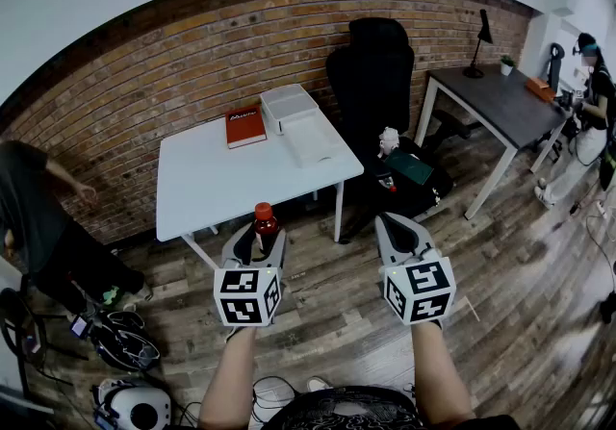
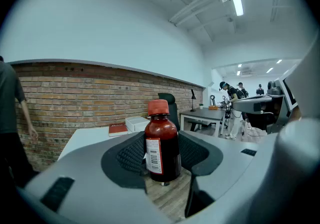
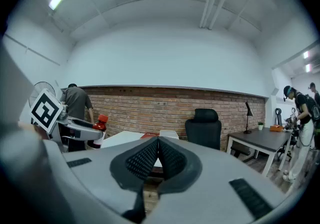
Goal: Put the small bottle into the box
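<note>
A person stands over a wood-plank floor (image 1: 500, 274) with a two-jaw gripper in each hand, facing a white table (image 1: 207, 183) set against a red brick wall (image 1: 135, 101). The left gripper (image 1: 258, 236) pinches the small bottle (image 2: 162, 144) upright between its jaws, clear of the table and above the floor. Only the left gripper view shows the detail: dark red contents in a round-shouldered bottle, a ribbed red screw cap, a white label with a barcode, and black waffle-textured pads pressing both flanks. The right gripper (image 3: 158, 142) holds nothing, its jaws pressed together, the same dimpled black pads meeting in a narrow seam. The right gripper view alone shows the bottle side-on in the other tool, beside that tool's square-marker cube (image 3: 46, 109). The head view alone lays out the target: a white rectangular box (image 1: 288, 105) at the far edge of the table, well apart from the bottle, with a flat white panel (image 1: 314, 141) just in front of it and a red book (image 1: 244, 126) beside it. To the right are a black high-backed office chair (image 1: 372, 63) and a dark desk (image 1: 500, 101) with a slim lamp (image 1: 479, 38). One person in a dark shirt (image 1: 27, 202) stands at the left edge, another (image 1: 593, 96) by the desk.
</note>
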